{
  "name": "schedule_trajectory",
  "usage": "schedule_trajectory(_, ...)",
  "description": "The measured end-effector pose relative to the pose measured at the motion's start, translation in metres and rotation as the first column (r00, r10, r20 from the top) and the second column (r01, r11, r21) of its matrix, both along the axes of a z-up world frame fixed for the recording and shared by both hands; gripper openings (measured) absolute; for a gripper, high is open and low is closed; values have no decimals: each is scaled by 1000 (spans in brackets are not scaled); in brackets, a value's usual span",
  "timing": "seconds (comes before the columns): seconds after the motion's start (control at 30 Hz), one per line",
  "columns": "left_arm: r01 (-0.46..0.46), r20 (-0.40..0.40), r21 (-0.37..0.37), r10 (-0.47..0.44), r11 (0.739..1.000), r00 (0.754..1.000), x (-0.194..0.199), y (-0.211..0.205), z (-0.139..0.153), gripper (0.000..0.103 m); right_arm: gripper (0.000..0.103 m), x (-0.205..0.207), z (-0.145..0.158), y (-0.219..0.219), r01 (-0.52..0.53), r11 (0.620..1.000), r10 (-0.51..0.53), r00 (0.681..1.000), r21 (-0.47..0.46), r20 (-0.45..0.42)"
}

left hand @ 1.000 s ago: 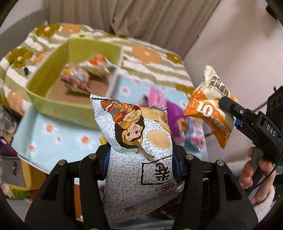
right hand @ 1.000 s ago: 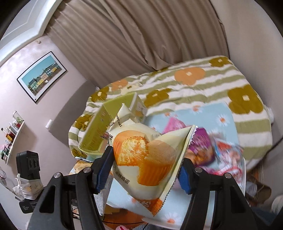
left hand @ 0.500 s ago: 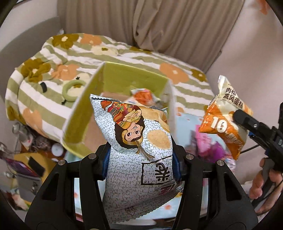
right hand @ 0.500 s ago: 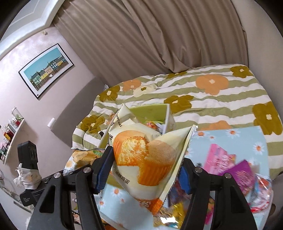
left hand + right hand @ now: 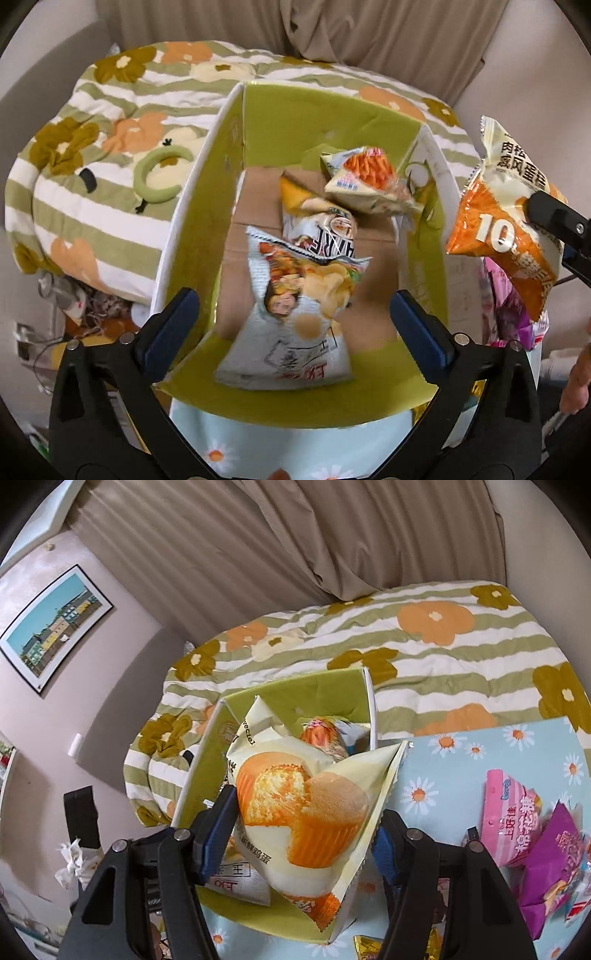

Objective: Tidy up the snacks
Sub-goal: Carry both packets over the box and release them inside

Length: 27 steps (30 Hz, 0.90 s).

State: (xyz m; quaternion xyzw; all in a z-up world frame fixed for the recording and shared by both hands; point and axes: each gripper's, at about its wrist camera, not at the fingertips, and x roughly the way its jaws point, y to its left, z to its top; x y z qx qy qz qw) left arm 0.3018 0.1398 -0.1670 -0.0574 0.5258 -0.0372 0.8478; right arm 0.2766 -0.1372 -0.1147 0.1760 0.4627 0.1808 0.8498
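Left wrist view: the left tongs [image 5: 293, 314] stood released above the green box [image 5: 332, 107]; the grey cracker bag [image 5: 295, 314] lay inside between them, two packets beyond.

Right wrist view: the right tongs [image 5: 304, 823] gripped the cake packet [image 5: 303, 805] over the box; pink and purple snacks [image 5: 532, 834] on the table to their right remained unsorted.

**Inspector:** Your box [image 5: 417, 398] is cardboard: matt green walls, raw brown floor, white outside.

**Operator:** And the packets?

**Inspector:** Your grey bag [image 5: 291, 314] in it is crinkled, glossy plastic film. Your cake bag [image 5: 303, 805] is smooth film with a crimped edge. The gripper [image 5: 293, 325] you hold is matt black plastic, with blue pads [image 5: 419, 325] and bright metal screws.

**Operator:** The surroundings?

**Inspector:** Your bedspread [image 5: 461, 646] is soft, rumpled cloth. Your curtain [image 5: 295, 535] is matt fabric.
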Motion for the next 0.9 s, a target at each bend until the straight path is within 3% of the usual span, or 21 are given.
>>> schedule_trajectory(0.63,-72,30,49,70,996,997,-36,4,8,102,63,33,-34,51,-102,994,96,988,-43,-121)
schedule_trajectory(0.7,-75,28,48,73,996,997,-38,4,8,102,70,34,-38,54,-80,995,73,991,-58,-116)
schedule_trajectory(0.8,-75,27,48,74,996,997,-41,4,8,102,102,28,-37,54,-76,995,69,993,-71,-91)
schedule_trajectory(0.9,-69,29,48,68,996,997,-47,4,6,102,102,17,-31,54,-96,989,94,995,-113,-26)
